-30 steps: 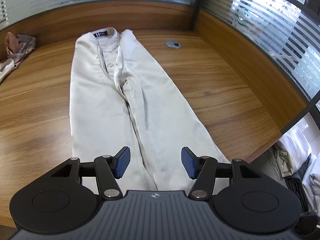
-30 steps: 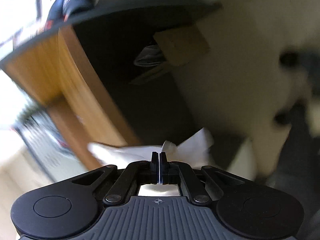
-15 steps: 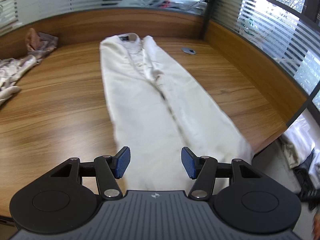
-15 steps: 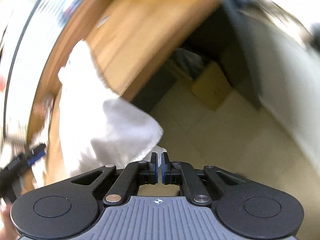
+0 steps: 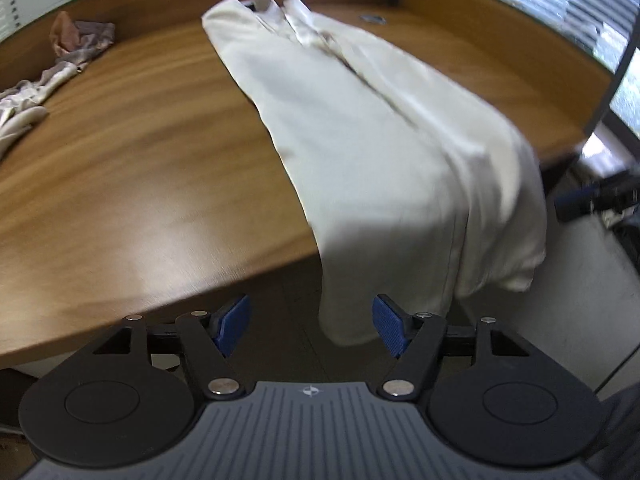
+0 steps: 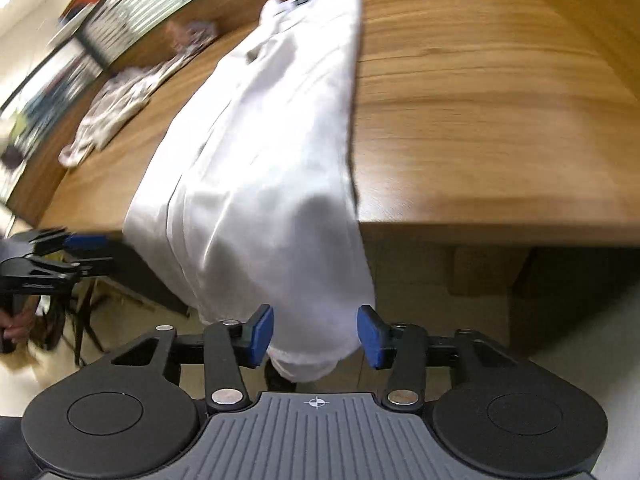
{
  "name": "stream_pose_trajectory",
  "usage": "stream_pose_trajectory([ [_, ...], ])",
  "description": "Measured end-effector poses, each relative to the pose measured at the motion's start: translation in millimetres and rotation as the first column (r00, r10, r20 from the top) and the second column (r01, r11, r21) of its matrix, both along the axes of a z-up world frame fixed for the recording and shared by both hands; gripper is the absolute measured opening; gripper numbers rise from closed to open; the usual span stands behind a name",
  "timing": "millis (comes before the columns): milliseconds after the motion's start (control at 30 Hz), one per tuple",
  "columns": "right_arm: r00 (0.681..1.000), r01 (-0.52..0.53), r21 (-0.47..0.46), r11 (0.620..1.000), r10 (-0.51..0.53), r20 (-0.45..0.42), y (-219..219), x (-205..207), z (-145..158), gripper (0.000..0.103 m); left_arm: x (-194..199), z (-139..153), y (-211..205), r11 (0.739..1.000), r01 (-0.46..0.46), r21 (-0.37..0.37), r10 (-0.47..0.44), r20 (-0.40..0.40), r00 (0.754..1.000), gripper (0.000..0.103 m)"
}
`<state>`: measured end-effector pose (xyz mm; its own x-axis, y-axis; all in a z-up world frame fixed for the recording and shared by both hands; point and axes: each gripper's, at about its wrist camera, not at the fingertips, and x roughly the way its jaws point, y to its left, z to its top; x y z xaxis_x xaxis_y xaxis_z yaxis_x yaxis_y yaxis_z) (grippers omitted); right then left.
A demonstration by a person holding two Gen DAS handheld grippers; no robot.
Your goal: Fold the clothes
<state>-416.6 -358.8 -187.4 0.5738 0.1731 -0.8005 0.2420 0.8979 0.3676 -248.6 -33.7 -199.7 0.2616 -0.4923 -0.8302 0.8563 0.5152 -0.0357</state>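
A long cream shirt (image 5: 360,132) lies along the wooden desk (image 5: 120,152), collar at the far end, its near end spilling over the desk's front edge and hanging toward the floor.

The left claw (image 5: 312,322) stands wide apart; the hanging hem sits just past its right pad, not pinched, and its jaws have just been opening further. This view alone shows the right claw's blue-tipped finger out at the right edge, blurred, beside the shirt's drooping corner.

The right claw (image 6: 316,334) is parted too, having just been opening, with the hem hanging between its pads (image 6: 262,334); whether cloth touches them is hard to say, but nothing is clamped. Only this view catches the left claw (image 6: 80,242) from the side, at the left, with a hand (image 6: 14,326) cut off by the frame.

A crumpled pale garment (image 5: 44,80) lies at the desk's far left. Both views are smeared by motion, so the shirt's buttons and label are hard to make out.
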Motion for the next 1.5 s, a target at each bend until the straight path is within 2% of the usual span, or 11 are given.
stream_pose_trajectory([
  [333, 0.984, -0.165, -0.030, 0.986, 0.167, 0.065, -6.8, 39.3, -26.9, 0.068, 12.9, -41.1, -20.8, 0.994, 0.042, -0.099, -0.049, -0.068, 0.996, 0.064],
  [500, 0.968, -0.230, 0.008, 0.973, 0.228, 0.104, -8.4, 44.5, -37.7, 0.070, 10.5, -53.5, -33.5, 0.987, 0.107, -0.121, -0.120, -0.100, 0.988, 0.048],
  [533, 0.964, -0.242, 0.015, 0.970, 0.238, 0.119, -8.4, 43.7, -38.0, 0.070, 9.1, -54.7, -35.5, 0.986, 0.117, -0.122, -0.129, -0.102, 0.986, 0.034],
  [567, 0.960, -0.252, 0.037, 0.967, 0.245, 0.132, -9.5, 43.1, -37.4, 0.067, 9.0, -54.4, -37.8, 0.986, 0.117, -0.122, -0.131, -0.117, 0.984, 0.017],
  [600, 0.957, -0.262, 0.058, 0.963, 0.252, 0.146, -10.6, 42.4, -36.7, 0.063, 9.5, -53.2, -40.3, 0.986, 0.112, -0.120, -0.129, -0.140, 0.982, 0.012],
  [667, 0.953, -0.278, 0.125, 0.952, 0.257, 0.163, -14.3, 43.1, -34.8, 0.017, 7.8, -43.9, -41.7, 0.986, 0.109, -0.125, -0.130, -0.173, 0.976, 0.008],
  [700, 0.953, -0.281, 0.168, 0.945, 0.255, 0.165, -16.8, 44.2, -33.5, 0.012, 6.9, -37.1, -41.6, 0.985, 0.107, -0.133, -0.130, -0.181, 0.975, 0.008],
  [933, 0.957, -0.230, 0.430, 0.873, 0.122, 0.265, -41.1, 40.7, 1.8, 0.010, 8.5, 25.2, -37.6, 0.975, 0.025, -0.221, -0.079, -0.240, 0.968, 0.006],
  [1200, 0.935, -0.171, 0.528, 0.832, -0.032, 0.353, -66.1, 68.2, 47.4, 0.010, 53.7, 85.8, -54.1, 0.936, -0.112, -0.335, 0.019, -0.269, 0.963, 0.004],
  [1367, 0.935, -0.059, 0.569, 0.820, -0.154, 0.319, -90.1, 104.9, 58.3, 0.008, 107.5, 94.8, -79.0, 0.913, -0.219, -0.344, 0.121, -0.284, 0.951, 0.004],
  [1500, 0.942, 0.044, 0.584, 0.811, -0.228, 0.245, -112.3, 136.7, 49.1, 0.008, 148.4, 90.1, -96.7, 0.916, -0.271, -0.295, 0.182, -0.296, 0.938, 0.004],
])
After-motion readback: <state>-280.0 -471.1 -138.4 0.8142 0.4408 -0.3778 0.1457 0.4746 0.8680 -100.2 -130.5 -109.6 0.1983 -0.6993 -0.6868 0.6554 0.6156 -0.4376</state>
